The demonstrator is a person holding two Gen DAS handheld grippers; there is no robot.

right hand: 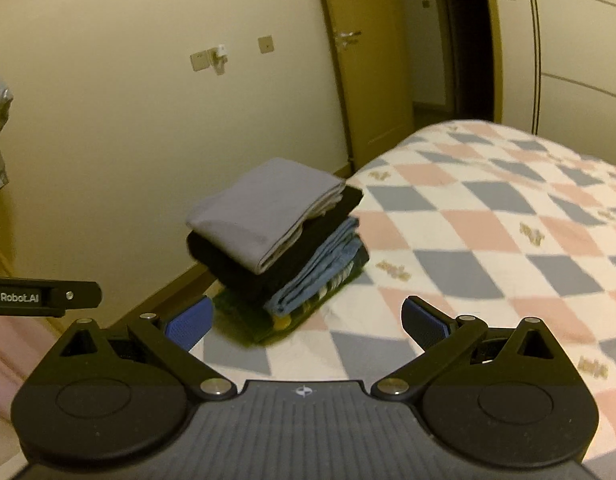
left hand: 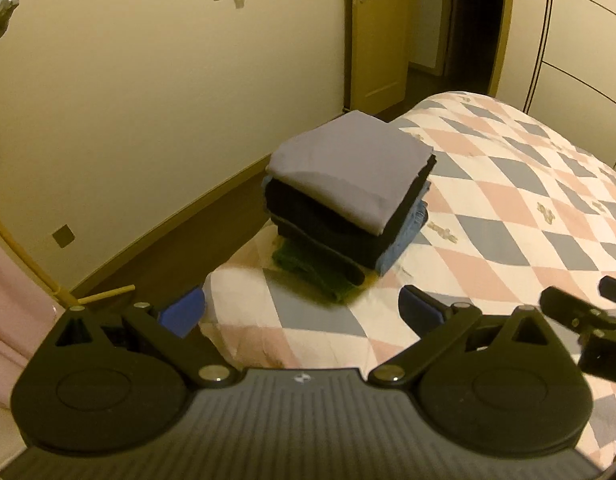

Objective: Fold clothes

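A stack of folded clothes [left hand: 347, 196] sits near the left corner of the bed [left hand: 507, 208]: a grey piece on top, black under it, then blue, with green at the bottom. My left gripper [left hand: 302, 312] hovers open in front of the stack, nothing between its blue pads. In the right wrist view the same stack [right hand: 276, 236] lies ahead and slightly left of my right gripper [right hand: 308, 322], which is open and empty too. The right gripper's black body [left hand: 587, 320] shows at the right edge of the left wrist view.
The bed carries a pink, blue and white checked quilt [right hand: 487, 232]. A cream wall [left hand: 148, 100] and a strip of dark floor [left hand: 168, 248] run along the bed's left side. An open door [left hand: 379, 40] stands behind. The left gripper's body [right hand: 44, 298] shows at left.
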